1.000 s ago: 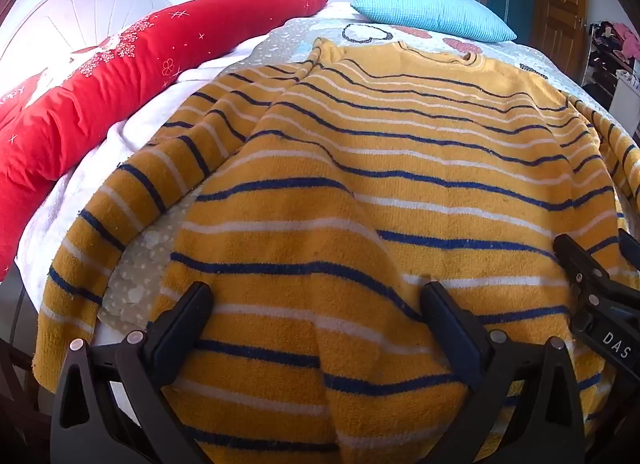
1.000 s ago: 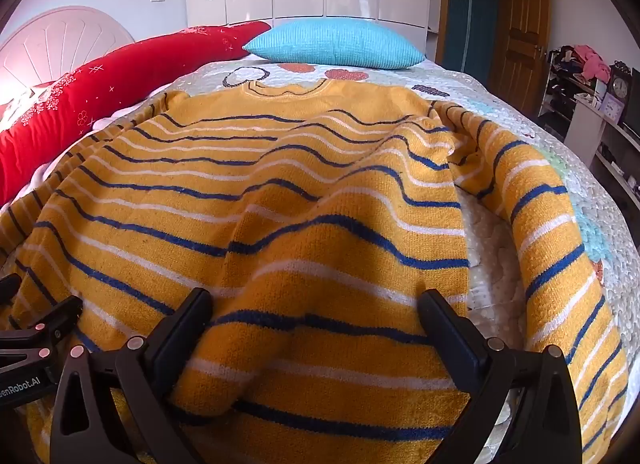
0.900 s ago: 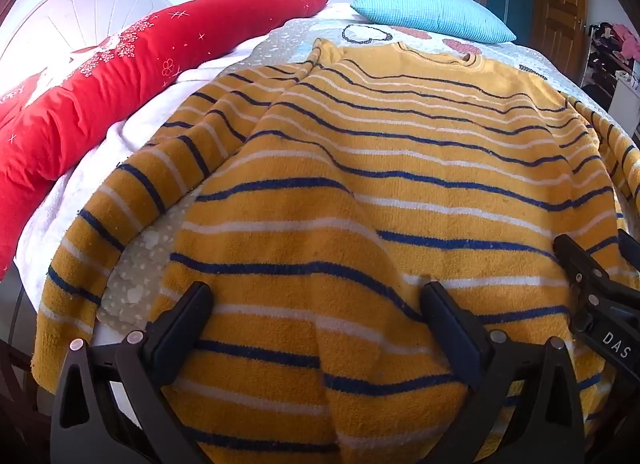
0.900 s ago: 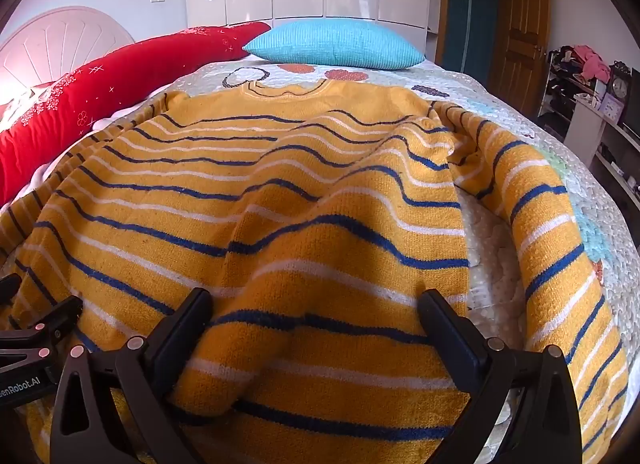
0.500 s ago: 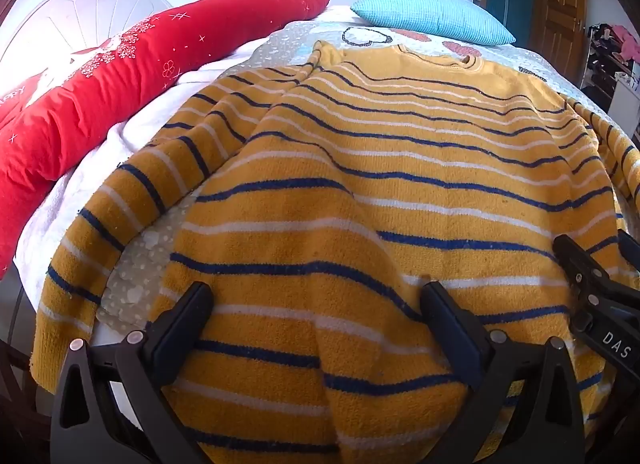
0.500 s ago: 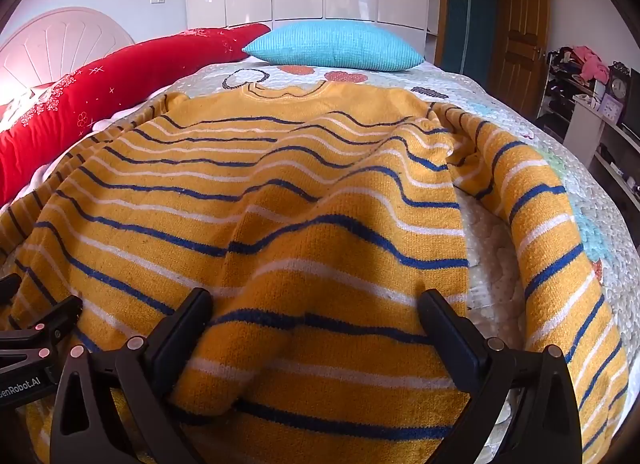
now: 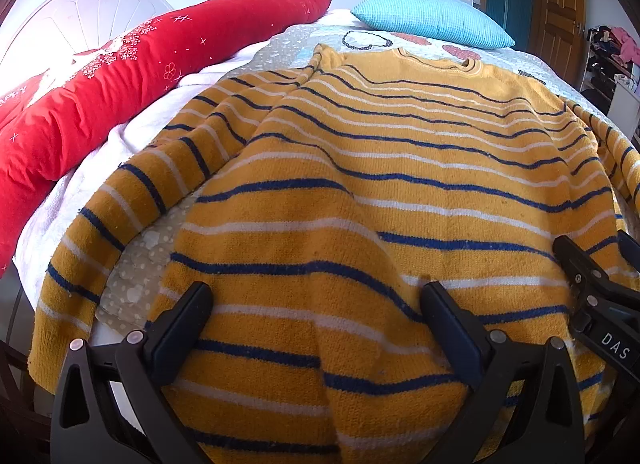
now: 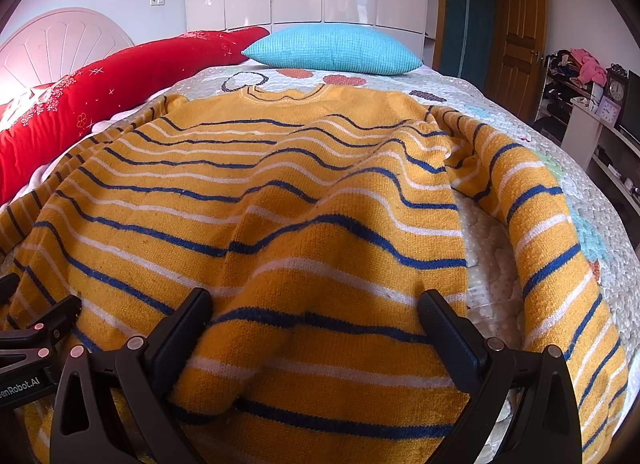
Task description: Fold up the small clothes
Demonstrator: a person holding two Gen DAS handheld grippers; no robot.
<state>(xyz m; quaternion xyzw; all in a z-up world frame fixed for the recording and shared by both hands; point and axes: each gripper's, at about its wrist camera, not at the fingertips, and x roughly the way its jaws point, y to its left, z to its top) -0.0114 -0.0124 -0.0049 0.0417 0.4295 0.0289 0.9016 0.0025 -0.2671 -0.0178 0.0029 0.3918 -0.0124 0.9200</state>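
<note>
Sweater [image 7: 400,168] lies flat on bed [image 8: 560,152], long axis hem-to-collar toward 12 o'clock from both grippers. Left gripper [image 7: 316,304] and right gripper [image 8: 316,308] sit w/ fingers wide apart over the hem, equally near, nothing clamped. Sleeves trail at 9 and 3 o'clock.

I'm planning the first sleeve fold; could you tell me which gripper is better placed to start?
Probably the left gripper: the sweater's left sleeve lies flat just beside it. The right sleeve looks bunched near the shoulder.
</note>
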